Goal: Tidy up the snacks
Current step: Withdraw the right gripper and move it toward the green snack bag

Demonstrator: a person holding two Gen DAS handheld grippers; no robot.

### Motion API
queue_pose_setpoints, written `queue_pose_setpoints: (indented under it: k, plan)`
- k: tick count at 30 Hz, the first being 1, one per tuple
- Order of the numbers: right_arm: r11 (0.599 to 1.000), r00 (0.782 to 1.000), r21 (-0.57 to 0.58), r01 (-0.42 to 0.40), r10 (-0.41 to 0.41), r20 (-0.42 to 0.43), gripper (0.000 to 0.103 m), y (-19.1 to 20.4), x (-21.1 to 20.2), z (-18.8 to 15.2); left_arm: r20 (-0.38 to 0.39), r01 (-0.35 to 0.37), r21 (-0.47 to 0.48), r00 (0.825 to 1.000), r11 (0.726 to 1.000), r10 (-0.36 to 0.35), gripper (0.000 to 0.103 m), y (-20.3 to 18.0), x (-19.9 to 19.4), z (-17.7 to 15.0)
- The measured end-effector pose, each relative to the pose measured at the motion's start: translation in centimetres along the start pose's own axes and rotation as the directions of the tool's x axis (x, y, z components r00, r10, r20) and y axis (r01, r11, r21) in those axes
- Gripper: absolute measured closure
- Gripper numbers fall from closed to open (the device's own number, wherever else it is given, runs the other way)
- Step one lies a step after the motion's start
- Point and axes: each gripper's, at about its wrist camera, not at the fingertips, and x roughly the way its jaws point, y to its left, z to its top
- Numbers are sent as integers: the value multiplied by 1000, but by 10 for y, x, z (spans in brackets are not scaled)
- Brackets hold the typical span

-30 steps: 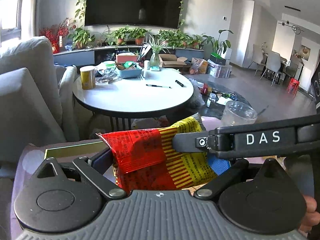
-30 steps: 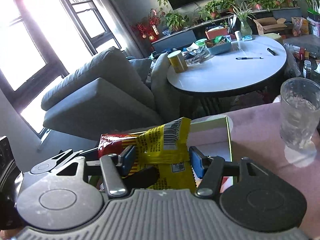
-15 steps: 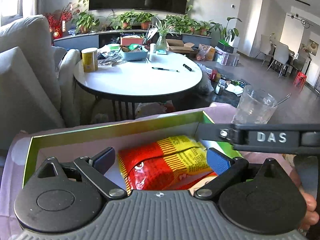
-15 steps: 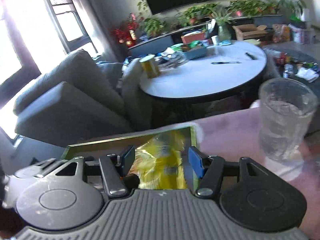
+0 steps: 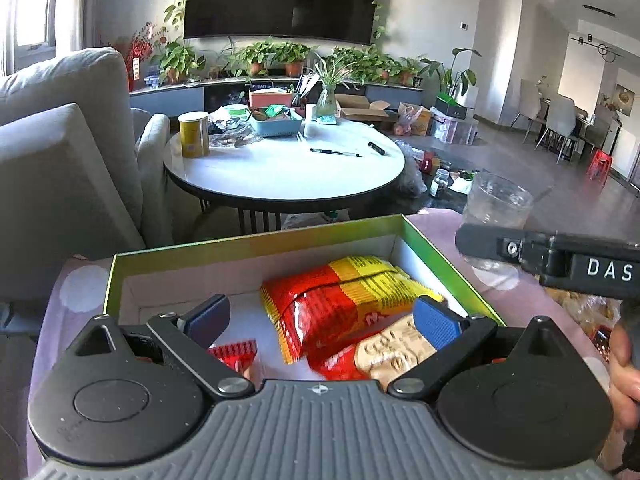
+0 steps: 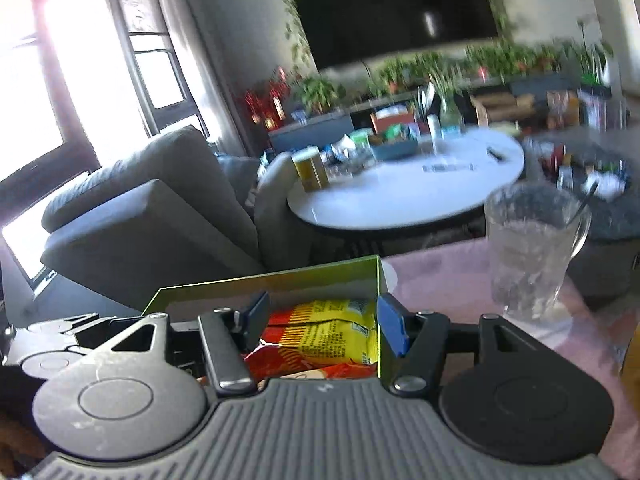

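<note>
A red and yellow snack packet [image 5: 344, 300] lies inside a green-rimmed open box [image 5: 248, 242] on the pink cloth. Another red packet with a biscuit picture [image 5: 384, 354] lies under it, and a small red packet [image 5: 234, 354] sits at the box's near left. My left gripper [image 5: 322, 316] is open and empty above the box. My right gripper [image 6: 324, 316] is open and empty over the box's right wall [image 6: 378, 312], with the yellow packet [image 6: 324, 334] below it. The right gripper's body also shows at the right edge of the left wrist view [image 5: 560, 256].
A clear glass mug [image 6: 528, 248] stands on the pink cloth right of the box, also in the left view [image 5: 496, 204]. More wrapped snacks [image 5: 588, 312] lie at the right. A round white table [image 5: 284, 168] and a grey sofa [image 5: 60, 152] stand beyond.
Both grippers let go of the red and yellow packet, which now lies in the box. Both jaws opened. The right gripper pulled back to the right; its view is blurred.
</note>
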Motion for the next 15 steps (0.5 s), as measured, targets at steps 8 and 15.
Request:
queue_pose_setpoints:
  k: [8,15]
  plan:
    - [999,999,-39,-30,29,-28,38,11,-18,-15,-27,12,-66,1000,998,-14,4,7,-39,-29]
    - [986,1000,-165,2,-6,-24,38,33,-37,-31,4,-2,-46,1000,999,2,4,2,-77,-52]
